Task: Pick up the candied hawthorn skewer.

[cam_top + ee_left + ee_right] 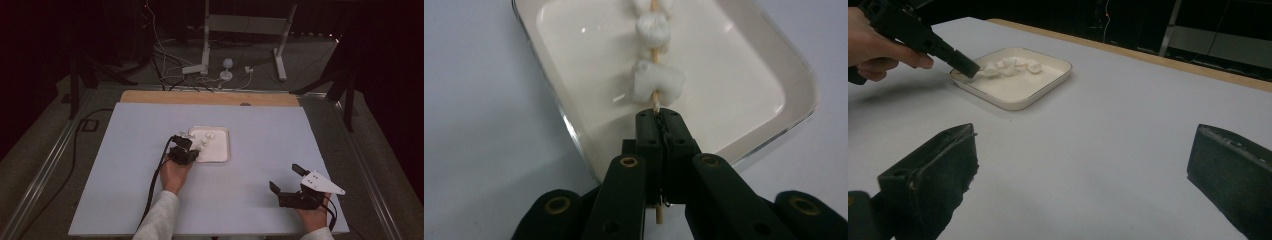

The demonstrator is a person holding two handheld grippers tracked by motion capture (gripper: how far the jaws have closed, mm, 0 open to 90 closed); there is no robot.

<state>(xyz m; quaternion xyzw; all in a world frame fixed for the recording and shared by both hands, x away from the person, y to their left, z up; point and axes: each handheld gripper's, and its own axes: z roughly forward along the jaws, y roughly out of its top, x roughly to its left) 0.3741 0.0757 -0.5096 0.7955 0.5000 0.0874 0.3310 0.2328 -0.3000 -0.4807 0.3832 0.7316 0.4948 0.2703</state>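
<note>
In your left gripper view you can see what the high view is too small to show: your left gripper (659,117) has its jaws pressed together on a thin wooden skewer (655,104), and white marshmallow pieces (655,82) are threaded along this stick, one after another. The bottom end of the skewer comes out below the jaws. The skewer with its pieces lies over the white square tray (774,60), which stands on the pale table cover (474,125). In the high view the left gripper (192,150) is at the left edge of the tray (222,152), near the middle of the table, and your right gripper (285,180) is well apart from it, near the front right corner. In your right gripper view the two jaws stand wide apart with nothing between them, only bare table cover (1098,150); farther off, the left gripper (965,65) reaches into the tray (1018,97) where the white pieces (1008,65) lie. Beyond the table, the high view shows a white stand (210,45) and loose cables (170,65) on the floor.
</note>
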